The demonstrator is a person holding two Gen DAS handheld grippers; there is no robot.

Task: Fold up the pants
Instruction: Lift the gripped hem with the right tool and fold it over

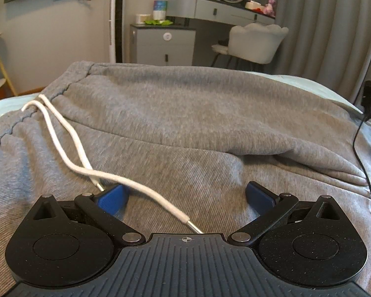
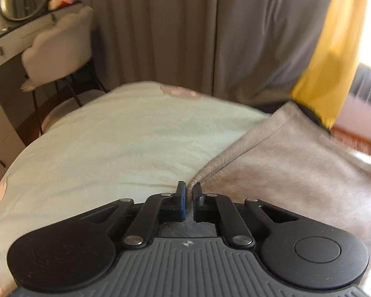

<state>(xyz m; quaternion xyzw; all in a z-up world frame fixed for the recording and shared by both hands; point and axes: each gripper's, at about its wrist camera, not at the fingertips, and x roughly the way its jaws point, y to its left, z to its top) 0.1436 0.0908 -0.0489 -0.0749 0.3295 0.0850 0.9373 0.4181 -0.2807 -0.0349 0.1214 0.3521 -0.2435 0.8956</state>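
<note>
Pale green bedsheet (image 2: pixel 106 133) covers the bed; grey knit sweatpants (image 1: pixel 185 113) lie spread across it, waistband far left in the left wrist view. White drawstring cord (image 1: pixel 69 138) trails toward the left gripper (image 1: pixel 185 198), jaws wide apart over the fabric. Right gripper (image 2: pixel 190 198) is clamped on what looks like the ribbed pant hem (image 2: pixel 210 170).

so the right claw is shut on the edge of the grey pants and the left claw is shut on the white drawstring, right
Not quite. The left claw is open, not shut on the white drawstring: in the left wrist view its blue pads stand wide apart over the grey pants, with the cord merely lying between them. The right claw is indeed shut on the pants' edge.
</note>
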